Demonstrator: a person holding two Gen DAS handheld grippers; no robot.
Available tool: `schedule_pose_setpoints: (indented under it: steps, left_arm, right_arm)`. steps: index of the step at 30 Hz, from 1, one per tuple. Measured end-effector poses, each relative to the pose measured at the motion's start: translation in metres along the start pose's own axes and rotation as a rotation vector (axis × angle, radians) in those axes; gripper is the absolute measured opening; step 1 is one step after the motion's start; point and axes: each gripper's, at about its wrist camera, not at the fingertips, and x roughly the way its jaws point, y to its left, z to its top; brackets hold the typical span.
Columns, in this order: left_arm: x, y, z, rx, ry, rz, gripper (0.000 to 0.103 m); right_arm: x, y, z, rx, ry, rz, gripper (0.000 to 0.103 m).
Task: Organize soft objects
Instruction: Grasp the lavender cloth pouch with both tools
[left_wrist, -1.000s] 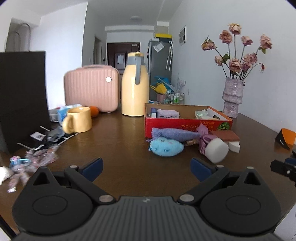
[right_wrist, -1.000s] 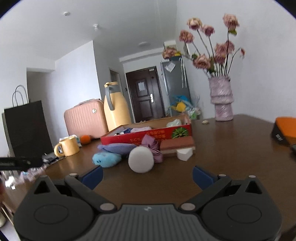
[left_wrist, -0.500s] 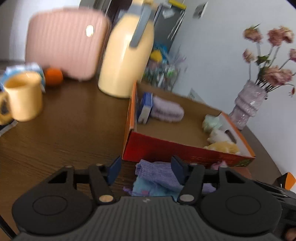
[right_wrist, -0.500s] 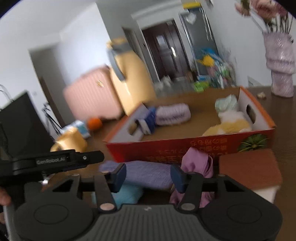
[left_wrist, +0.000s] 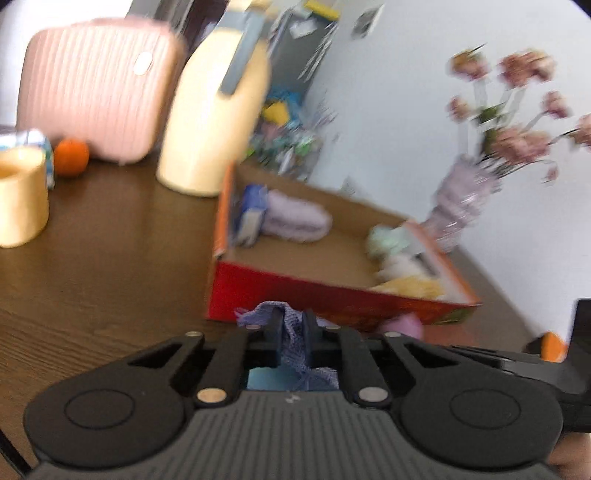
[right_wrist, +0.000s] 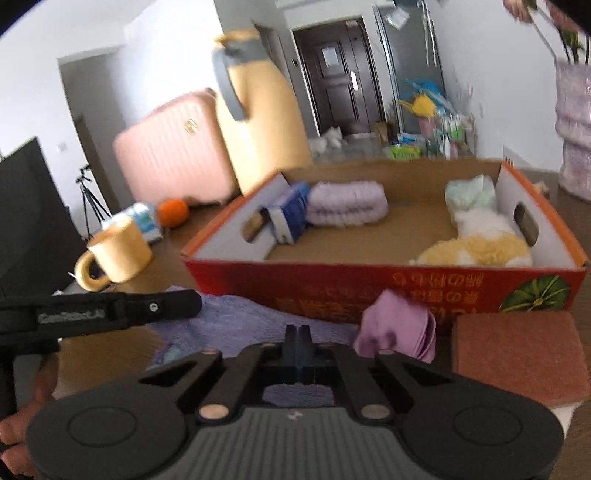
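**Lifting the purple cloth into the box**

Dark wood tabletop (left_wrist: 103, 266) carries a red cardboard box (right_wrist: 369, 284) with a cream jug and a pink case behind it. Inside the box already lie a rolled lilac towel (right_wrist: 347, 208), a yellow-and-white plush (right_wrist: 476, 247) and a pale green bundle. Just in front of the box's red wall lies a purple cloth (right_wrist: 236, 321), with a pink cloth (right_wrist: 399, 328) and a brown sponge (right_wrist: 517, 354) beside it.

The left gripper (left_wrist: 291, 332) is pinched on a fold of the purple cloth, fabric bunched between its jaws. The right gripper (right_wrist: 299, 343) has its jaws pressed together over the same cloth; whether it has caught any fabric cannot be told from here.

To do this well, I'd raise both ends together, high enough that the sagging middle clears the box wall, then carry it over the bare cardboard in the middle. If the right side holds nothing, the cloth will likely hang from the left and may drag the pink cloth along.
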Motion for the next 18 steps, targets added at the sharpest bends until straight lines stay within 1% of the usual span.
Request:
schedule_pose_setpoints:
  steps: [1,3,5,6,7,8,9,11,12,13,15,16,17,18]
  left_arm:
    - [-0.014,-0.005,-0.001,0.005,-0.019,-0.028,0.008]
    - [-0.050,-0.009,-0.008,-0.019,-0.050,-0.121,0.007]
    - [-0.077,-0.006,-0.022,-0.062,-0.053,-0.169,0.007]
    - [-0.089,-0.003,-0.032,-0.081,-0.051,-0.175,0.007]
    - [-0.100,0.001,-0.045,-0.109,-0.042,-0.170,0.007]
    - [-0.110,0.005,-0.060,-0.134,-0.027,-0.154,0.007]
    - [-0.117,0.008,-0.075,-0.142,-0.013,-0.131,0.007]
    - [-0.130,0.017,-0.105,-0.162,0.031,-0.086,0.007]
    - [-0.135,0.022,-0.114,-0.170,0.044,-0.073,0.007]
    - [-0.140,0.027,-0.124,-0.177,0.049,-0.043,0.008]
    - [-0.146,0.033,-0.134,-0.185,0.038,0.011,0.009]
    - [-0.147,0.035,-0.136,-0.185,0.036,0.034,0.011]
    - [-0.150,0.034,-0.137,-0.171,0.033,0.046,0.017]
    - [-0.153,0.033,-0.137,-0.157,0.021,0.045,0.023]
  right_arm:
    - [-0.013,0.006,0.000,-0.023,-0.032,0.000,0.000]
    - [-0.041,0.019,-0.001,-0.075,-0.085,-0.006,0.000]
    - [-0.074,0.031,-0.010,-0.114,-0.121,0.017,0.001]
    - [-0.086,0.035,-0.017,-0.122,-0.123,0.028,0.003]
    - [-0.100,0.039,-0.027,-0.124,-0.119,0.040,0.004]
    - [-0.109,0.042,-0.037,-0.120,-0.112,0.052,0.009]
    - [-0.117,0.044,-0.049,-0.118,-0.098,0.061,0.011]
    - [-0.131,0.047,-0.077,-0.093,-0.072,0.081,0.012]
    - [-0.133,0.047,-0.091,-0.074,-0.046,0.092,0.014]
    - [-0.133,0.048,-0.103,-0.063,-0.026,0.106,0.015]
    - [-0.131,0.050,-0.121,-0.026,0.003,0.114,0.024]
    - [-0.130,0.051,-0.126,-0.016,0.010,0.106,0.025]
    - [-0.130,0.052,-0.127,-0.010,0.003,0.098,0.027]
    - [-0.131,0.053,-0.128,-0.005,-0.015,0.091,0.036]
